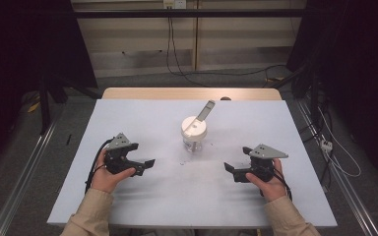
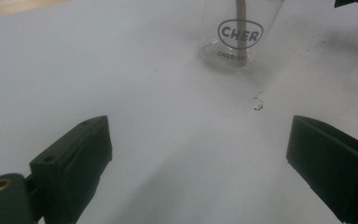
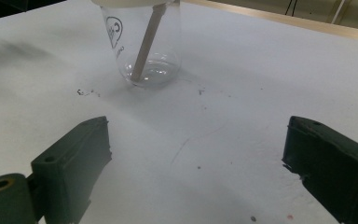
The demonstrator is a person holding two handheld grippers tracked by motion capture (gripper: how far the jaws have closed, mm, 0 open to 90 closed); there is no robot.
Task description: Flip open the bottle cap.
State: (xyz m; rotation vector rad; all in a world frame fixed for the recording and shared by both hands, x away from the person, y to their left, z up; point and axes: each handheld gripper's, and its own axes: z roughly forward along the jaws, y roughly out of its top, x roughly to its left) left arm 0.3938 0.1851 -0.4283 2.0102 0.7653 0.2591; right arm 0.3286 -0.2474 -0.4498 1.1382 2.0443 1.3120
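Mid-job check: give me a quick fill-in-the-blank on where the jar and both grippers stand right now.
1. The clear jar stands ____ on the white table, between the two grippers.
2. Both the left gripper and the right gripper have their jaws ____, with nothing between them.
3. The jar's lid is coloured ____.
4. A pale stick runs down inside the jar to its ____.

Missing words: upright; open; white; bottom

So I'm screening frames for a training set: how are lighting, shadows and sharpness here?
High view: table evenly lit, surroundings dark, jar small but sharp. Left gripper view: soft shadow between the open jaws, jar lettering readable. Right gripper view: slightly soft, faint highlights on the jar glass.
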